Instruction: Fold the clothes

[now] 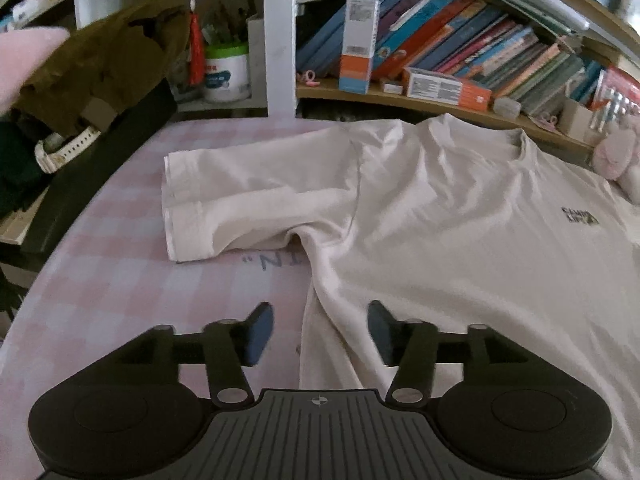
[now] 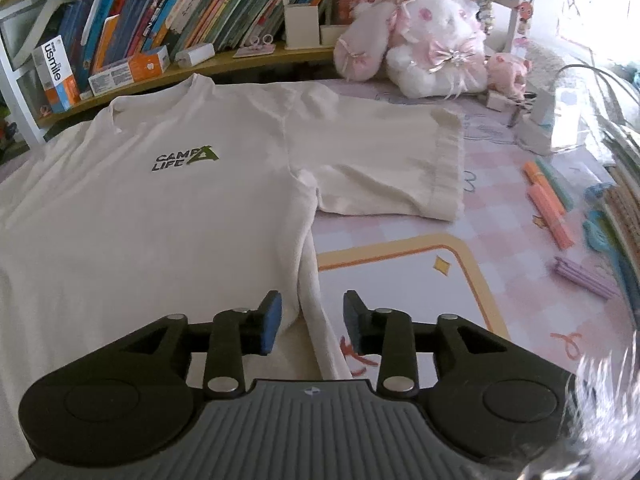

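T-shirt (image 2: 168, 200) logo (image 2: 186, 159) reads "CAMP LIFE".

Dim, soft blur, fisheye-bent edges (right glare)

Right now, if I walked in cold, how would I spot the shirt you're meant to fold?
Look at the pink checked table below the curved bookshelf. Spread flat across it, front up with both short sleeves out, lies the white T-shirt. Nothing else there is clothing laid out like this, and its chest carries a small dark "CAMP LIFE" logo with a green triangle.
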{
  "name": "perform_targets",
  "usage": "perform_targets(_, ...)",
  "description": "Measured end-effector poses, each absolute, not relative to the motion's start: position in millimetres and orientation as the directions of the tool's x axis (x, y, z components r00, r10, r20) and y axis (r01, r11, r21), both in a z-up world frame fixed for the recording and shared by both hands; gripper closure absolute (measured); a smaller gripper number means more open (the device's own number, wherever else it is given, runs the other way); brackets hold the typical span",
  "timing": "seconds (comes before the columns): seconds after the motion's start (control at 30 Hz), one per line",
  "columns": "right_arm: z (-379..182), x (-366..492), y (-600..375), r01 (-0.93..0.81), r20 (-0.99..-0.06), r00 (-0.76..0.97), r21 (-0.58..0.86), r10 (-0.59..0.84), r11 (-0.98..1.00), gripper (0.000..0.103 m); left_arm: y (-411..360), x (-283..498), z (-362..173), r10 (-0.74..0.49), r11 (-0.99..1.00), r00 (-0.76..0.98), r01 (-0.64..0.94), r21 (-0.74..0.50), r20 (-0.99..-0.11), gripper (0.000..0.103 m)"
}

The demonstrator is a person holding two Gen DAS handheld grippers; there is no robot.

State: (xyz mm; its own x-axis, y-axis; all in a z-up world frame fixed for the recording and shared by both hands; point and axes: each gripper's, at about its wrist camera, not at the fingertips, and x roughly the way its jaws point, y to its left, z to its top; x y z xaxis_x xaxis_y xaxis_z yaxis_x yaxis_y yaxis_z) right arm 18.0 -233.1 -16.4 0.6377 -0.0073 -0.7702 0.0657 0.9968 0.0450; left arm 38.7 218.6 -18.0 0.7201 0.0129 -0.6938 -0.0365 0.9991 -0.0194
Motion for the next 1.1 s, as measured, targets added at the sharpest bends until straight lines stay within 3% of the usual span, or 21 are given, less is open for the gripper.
perform_targets(0.07, -14.1, 10.5, -231.8, 0.073, -0.768, 0.640, 0.039, -0.016, 0.997, 0.065, 216.5, 31.2, -17.5, 0.007, 1.000, 0.727, -0.023, -0.014, -0.686, 0.037)
perform_targets(0.17, -12.5, -0.9, -228.3, 0.082, -0.771, 0.636, 0.025, -0.033, 0.996, 0.063, 213.5, 27.8, -19.8, -0.003, 1.000, 0.728, -0.004, -0.009, -0.686, 0.032)
perform_targets(0.53, -8.7, -43.0, -218.6, 0.084, -0.777, 0.628, 0.015, -0.041, 0.996, 0.057, 205.5, 4.7, -20.5, -0.010, 1.000, 0.729, 0.020, 0.006, -0.684, 0.023)
perform_targets(1.1, -15.6, -112.1, -259.2, -0.013, -0.779, 0.625, 0.062, 0.056, 0.998, 0.053, 170.0, -90.8, -21.8, 0.128, 0.992, 0.688, -0.083, 0.098, -0.715, 0.021)
